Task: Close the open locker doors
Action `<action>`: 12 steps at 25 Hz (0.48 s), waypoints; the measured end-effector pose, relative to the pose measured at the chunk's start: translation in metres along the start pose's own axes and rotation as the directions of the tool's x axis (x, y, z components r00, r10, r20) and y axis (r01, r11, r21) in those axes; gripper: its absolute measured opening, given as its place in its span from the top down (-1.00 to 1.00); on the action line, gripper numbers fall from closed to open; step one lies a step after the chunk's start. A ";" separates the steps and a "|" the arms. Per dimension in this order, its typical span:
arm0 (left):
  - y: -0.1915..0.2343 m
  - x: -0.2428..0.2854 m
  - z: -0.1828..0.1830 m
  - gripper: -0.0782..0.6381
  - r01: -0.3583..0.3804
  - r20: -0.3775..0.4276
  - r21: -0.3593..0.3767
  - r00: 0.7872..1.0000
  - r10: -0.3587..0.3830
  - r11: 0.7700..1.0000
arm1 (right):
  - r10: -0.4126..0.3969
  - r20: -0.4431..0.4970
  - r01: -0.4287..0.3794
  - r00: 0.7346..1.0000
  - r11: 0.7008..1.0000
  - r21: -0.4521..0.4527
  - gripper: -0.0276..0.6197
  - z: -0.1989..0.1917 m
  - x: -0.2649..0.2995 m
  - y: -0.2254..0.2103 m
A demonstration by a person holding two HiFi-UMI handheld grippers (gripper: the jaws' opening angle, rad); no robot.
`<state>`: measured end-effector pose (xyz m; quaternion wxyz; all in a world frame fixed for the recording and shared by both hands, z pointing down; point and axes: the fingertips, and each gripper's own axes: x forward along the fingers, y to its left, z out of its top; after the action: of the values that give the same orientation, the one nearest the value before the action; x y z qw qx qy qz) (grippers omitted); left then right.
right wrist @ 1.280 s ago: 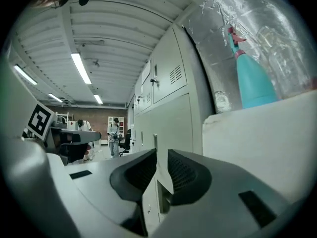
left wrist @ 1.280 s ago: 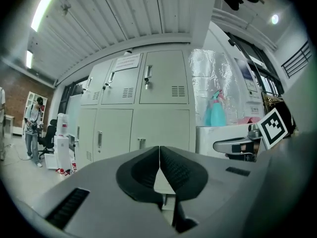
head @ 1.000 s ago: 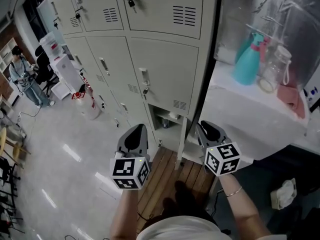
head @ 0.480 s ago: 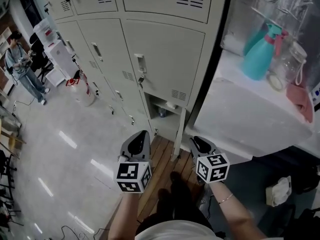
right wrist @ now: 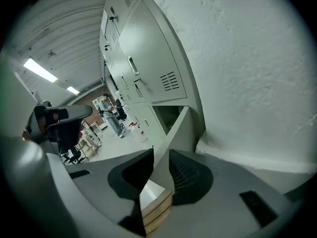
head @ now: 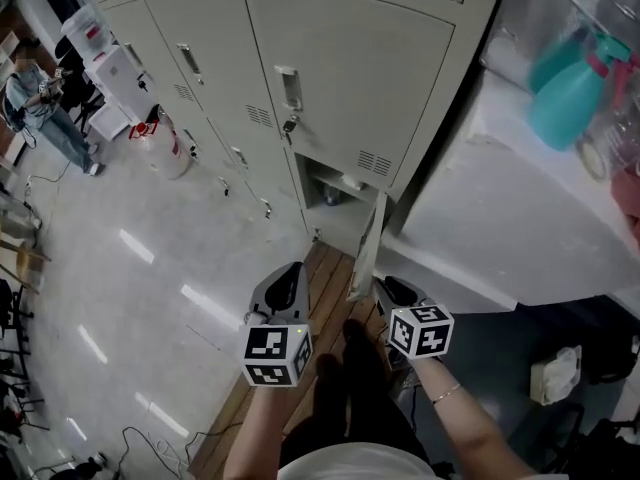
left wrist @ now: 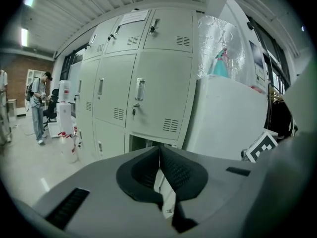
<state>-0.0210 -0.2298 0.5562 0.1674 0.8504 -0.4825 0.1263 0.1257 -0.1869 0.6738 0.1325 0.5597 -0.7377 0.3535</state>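
Observation:
A grey locker bank [head: 350, 78] has its bottom right compartment [head: 330, 190] open. That compartment's door [head: 367, 248] is swung out toward me, edge-on. My left gripper [head: 283, 280] hovers low over the wooden floor, left of the door, with its jaws shut and nothing in them. Just right of the door's lower edge is my right gripper [head: 388, 288]. Its jaws have just been opening and now stand apart. In the right gripper view the door [right wrist: 177, 130] shows through the gap, ahead of the tips, and the pads do not press it. The left gripper view shows the open compartment [left wrist: 143, 144] straight ahead.
A white appliance [head: 480, 218] stands right of the lockers with a teal spray bottle [head: 570, 88] on top. Wooden slats [head: 320, 313] cover the floor under the grippers. At the far left are a person [head: 45, 108], a water dispenser [head: 110, 68] and a white bottle [head: 170, 148].
Both grippers have sunk toward the floor and now sit beside the open bottom door. The head view has tilted further down along the lockers.

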 end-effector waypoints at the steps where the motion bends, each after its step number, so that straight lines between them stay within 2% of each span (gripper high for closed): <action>1: 0.002 0.001 -0.006 0.72 -0.003 -0.009 -0.009 1.000 0.003 1.000 | 0.005 -0.010 -0.005 1.000 1.000 0.006 0.63 -0.004 0.004 0.001; 8: 0.019 0.001 -0.028 0.72 -0.034 -0.046 -0.048 0.998 0.031 0.998 | 0.069 -0.071 -0.065 0.995 0.996 0.059 0.61 -0.024 0.025 0.015; 12: 0.032 -0.002 -0.028 0.72 -0.065 -0.041 -0.067 0.997 0.063 0.996 | 0.097 -0.095 -0.093 0.991 0.995 0.048 0.64 -0.024 0.036 0.026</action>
<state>-0.0512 -0.2320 0.5865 0.2018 0.8256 -0.5102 0.1316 0.0850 -0.1939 0.7031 0.1391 0.5089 -0.7482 0.4024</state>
